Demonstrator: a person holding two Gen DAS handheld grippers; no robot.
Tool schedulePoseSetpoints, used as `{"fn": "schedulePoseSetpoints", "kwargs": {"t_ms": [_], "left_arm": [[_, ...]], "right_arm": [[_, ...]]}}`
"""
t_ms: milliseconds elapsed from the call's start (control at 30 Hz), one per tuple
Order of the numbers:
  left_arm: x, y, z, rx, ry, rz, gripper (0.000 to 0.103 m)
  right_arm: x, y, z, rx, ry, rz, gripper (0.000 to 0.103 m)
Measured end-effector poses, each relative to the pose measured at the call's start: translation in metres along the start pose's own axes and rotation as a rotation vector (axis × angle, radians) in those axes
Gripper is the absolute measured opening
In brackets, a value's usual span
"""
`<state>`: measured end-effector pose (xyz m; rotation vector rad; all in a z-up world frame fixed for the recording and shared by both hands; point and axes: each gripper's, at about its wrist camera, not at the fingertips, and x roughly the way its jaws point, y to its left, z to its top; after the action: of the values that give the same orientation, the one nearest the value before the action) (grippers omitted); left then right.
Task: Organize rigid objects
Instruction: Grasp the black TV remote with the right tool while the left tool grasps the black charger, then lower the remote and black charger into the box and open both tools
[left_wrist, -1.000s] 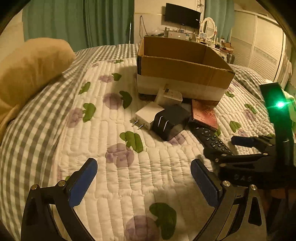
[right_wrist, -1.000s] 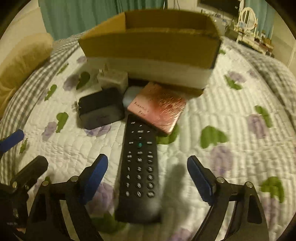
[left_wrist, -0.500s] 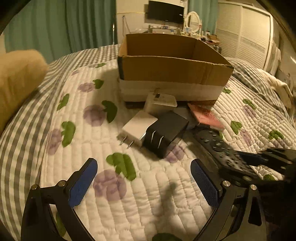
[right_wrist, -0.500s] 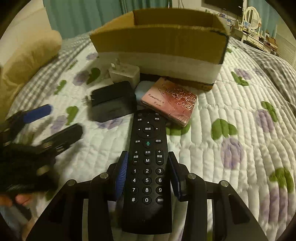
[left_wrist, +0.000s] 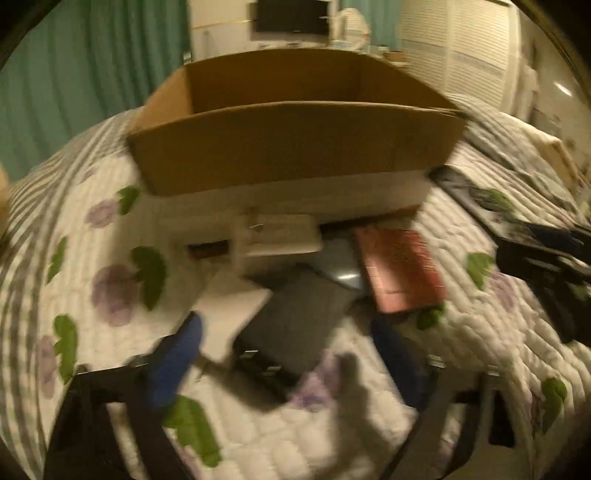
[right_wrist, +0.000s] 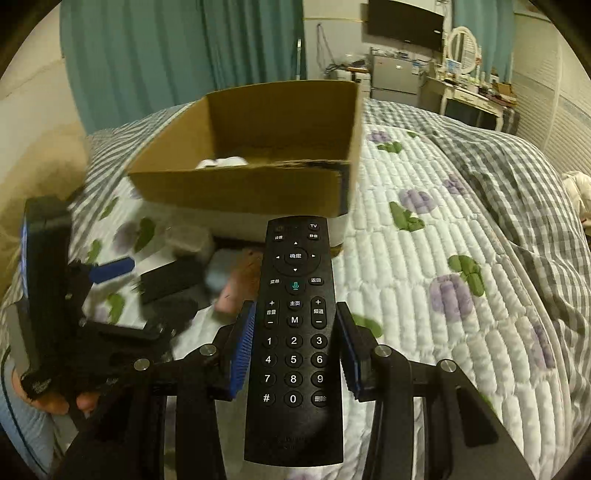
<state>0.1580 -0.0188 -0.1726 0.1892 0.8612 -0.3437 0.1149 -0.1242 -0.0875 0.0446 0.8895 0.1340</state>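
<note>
Now our right gripper (right_wrist: 295, 343) pinches the long remote (right_wrist: 294, 332), pointing straight at the far box (right_wrist: 240, 184), while our left gripper (left_wrist: 284, 354), its jaws just closing, sits spread around the black charger (left_wrist: 295, 332).

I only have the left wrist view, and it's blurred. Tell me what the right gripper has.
Observer: The right gripper is shut on the black remote. Its jaws have just closed on the remote's long sides, level with the number keys.
Operator: Give me the remote's orientation.
Observer: Its buttons face up, and its far end points toward the cardboard box.
Operator: Now check inside that box.
Observer: Something white lies inside, just behind the front wall. I cannot tell what it is.
</note>
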Motion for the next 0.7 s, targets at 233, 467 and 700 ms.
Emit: {"fn": "schedulePoseSetpoints", "kwargs": {"t_ms": [233,467,700], "left_arm": [[-0.004,0.001,0.004,-0.02,0.06,-0.071,0.051],[0.026,-0.01,0.003,0.077,0.091,0.021,0.051],[-0.001,-0.012,0.0,0.006,0.067,0.0,0.039]], "right_arm": [[0.013,-0.005,-0.006,0.027,0.032,0.024,0.042],[0.016,-0.005,-0.009,0.03,0.036,0.048,0.042],[0.017,-0.007,-0.01,0.037,0.041,0.045,0.042]]}}
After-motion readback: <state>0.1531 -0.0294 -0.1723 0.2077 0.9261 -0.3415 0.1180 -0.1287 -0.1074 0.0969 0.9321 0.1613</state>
